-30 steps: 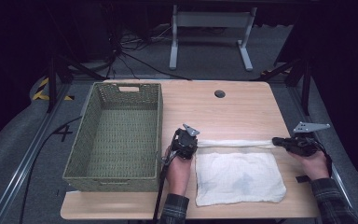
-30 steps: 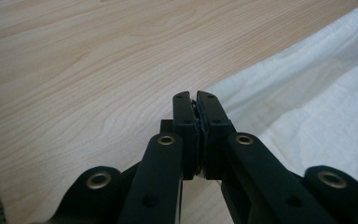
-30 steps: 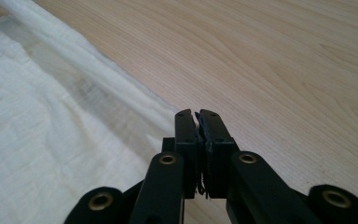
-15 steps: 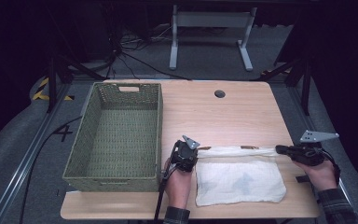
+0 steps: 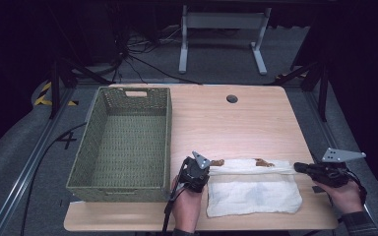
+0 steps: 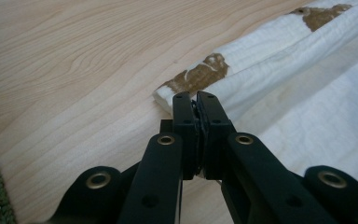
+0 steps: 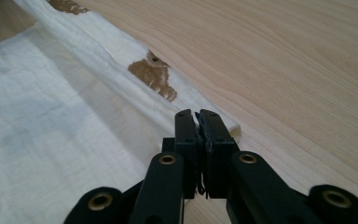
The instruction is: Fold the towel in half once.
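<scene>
At table's near edge: white cloth (image 5: 253,189) spread flat, far edge folded over. Left gripper (image 5: 203,173) clamped on its left corner, right gripper (image 5: 298,167) apparently pinching right corner; green basket (image 5: 123,142) beside left.

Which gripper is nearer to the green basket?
Left. The left gripper is just beside the green basket's near right corner, shut on the white towel's far left corner. The right gripper holds the opposite far corner, across the towel.

Both grippers (image 5: 211,169) (image 5: 298,168) low, jaws closed
</scene>
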Demonstrator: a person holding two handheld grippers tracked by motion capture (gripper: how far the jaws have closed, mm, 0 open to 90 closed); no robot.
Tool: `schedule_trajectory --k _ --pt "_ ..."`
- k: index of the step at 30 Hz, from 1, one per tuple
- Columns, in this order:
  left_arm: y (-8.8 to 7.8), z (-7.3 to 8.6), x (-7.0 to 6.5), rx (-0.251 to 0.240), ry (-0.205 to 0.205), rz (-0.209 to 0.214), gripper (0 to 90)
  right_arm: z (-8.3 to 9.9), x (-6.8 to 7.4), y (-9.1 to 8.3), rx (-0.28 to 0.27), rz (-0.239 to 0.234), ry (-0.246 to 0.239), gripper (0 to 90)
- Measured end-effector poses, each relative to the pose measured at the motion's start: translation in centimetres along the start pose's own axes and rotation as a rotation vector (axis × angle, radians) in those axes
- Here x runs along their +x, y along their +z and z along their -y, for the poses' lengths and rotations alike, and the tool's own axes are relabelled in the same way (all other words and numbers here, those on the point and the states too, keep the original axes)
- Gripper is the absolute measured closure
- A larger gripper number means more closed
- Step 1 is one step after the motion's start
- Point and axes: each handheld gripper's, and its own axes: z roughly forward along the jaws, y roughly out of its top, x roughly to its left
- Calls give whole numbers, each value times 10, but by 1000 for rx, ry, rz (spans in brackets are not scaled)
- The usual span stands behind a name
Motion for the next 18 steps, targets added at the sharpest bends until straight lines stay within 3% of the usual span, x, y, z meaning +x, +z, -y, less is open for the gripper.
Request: schedule_trajectory --k 18 --pt "-26 33 -16 2 13 58 874 22 37 -25 -15 -49 -27 866"
